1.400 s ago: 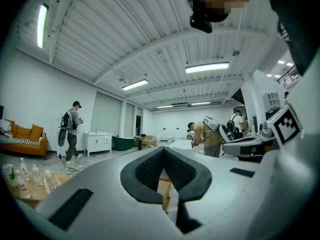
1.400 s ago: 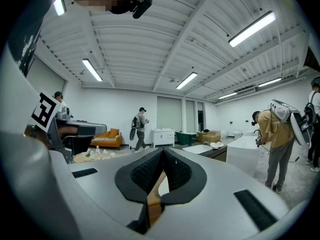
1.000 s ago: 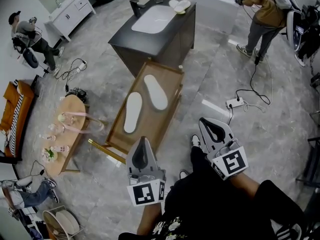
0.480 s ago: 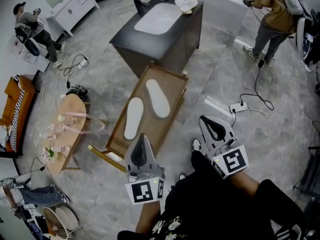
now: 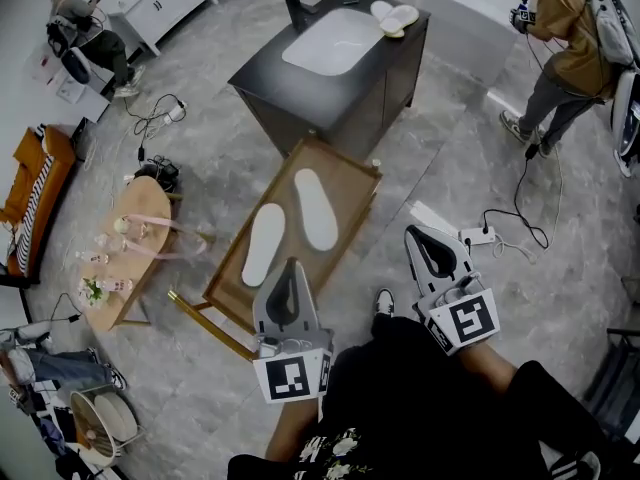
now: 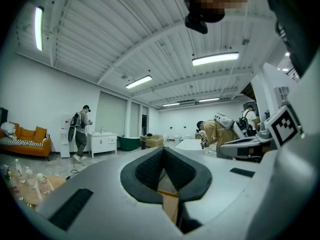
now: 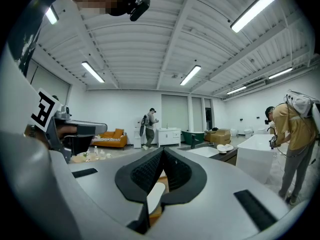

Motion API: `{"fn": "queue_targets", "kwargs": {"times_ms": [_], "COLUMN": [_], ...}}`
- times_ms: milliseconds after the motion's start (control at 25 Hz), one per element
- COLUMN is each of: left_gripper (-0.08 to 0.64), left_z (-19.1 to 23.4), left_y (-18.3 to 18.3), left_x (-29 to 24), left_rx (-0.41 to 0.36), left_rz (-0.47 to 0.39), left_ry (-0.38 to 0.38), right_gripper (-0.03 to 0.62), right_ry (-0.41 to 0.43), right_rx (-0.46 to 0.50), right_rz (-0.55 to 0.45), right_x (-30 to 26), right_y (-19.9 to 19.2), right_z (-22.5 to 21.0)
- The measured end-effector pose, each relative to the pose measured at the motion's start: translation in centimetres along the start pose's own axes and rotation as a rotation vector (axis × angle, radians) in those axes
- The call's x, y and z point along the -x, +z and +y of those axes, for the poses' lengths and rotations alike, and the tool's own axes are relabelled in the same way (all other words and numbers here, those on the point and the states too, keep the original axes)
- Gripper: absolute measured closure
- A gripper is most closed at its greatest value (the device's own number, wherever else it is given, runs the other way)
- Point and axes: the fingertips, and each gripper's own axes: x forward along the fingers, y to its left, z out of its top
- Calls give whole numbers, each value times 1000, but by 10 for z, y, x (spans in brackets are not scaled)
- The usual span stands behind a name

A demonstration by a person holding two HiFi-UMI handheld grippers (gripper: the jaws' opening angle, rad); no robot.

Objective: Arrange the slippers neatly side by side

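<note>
Two white slippers lie apart and splayed at different angles on a low wooden stand [image 5: 345, 168]: the left slipper [image 5: 264, 243] and the right slipper [image 5: 315, 208]. My left gripper [image 5: 290, 265] is shut and empty, its tip just short of the stand's near edge, close to the left slipper. My right gripper [image 5: 414, 231] is also shut and empty, over the floor to the right of the stand. In the right gripper view a white slipper [image 7: 155, 194] shows below the closed jaws. In the left gripper view only the wooden stand [image 6: 169, 200] shows there.
A black sink cabinet [image 5: 330, 88] behind the stand carries another pale slipper pair [image 5: 395, 16]. A small wooden table with bottles [image 5: 125, 238] stands left. A power strip and cable [image 5: 475, 236] lie on the floor right. People stand at top right [image 5: 565, 38] and top left [image 5: 85, 33].
The stand and slippers have slid nearer and lower in the head view as I moved forward. Both grippers stay shut and empty.
</note>
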Motion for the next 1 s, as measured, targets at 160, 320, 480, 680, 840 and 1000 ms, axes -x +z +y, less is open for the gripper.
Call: {"fn": "queue_targets", "kwargs": {"times_ms": [160, 320, 480, 680, 840, 1000], "left_gripper": [558, 558, 558, 558, 558, 558], "left_z": [0, -4, -3, 4, 8, 16], "left_y": [-2, 5, 1, -1, -7, -18], "left_x": [-13, -23, -20, -21, -26, -34], "left_rx": [11, 6, -1, -11, -1, 5], "left_rz": [4, -7, 11, 18, 47, 77], "left_ry": [46, 80, 102, 140, 161, 176], "right_gripper": [594, 594, 594, 594, 594, 594], "right_ry": [48, 100, 133, 165, 173, 175], "right_rx": [14, 24, 5, -17, -24, -31], "right_rz": [-5, -17, -25, -25, -1, 16], "right_x": [-16, -36, -44, -51, -59, -71], "right_y": [3, 8, 5, -1, -6, -13], "right_z": [-11, -21, -17, -15, -22, -28]}}
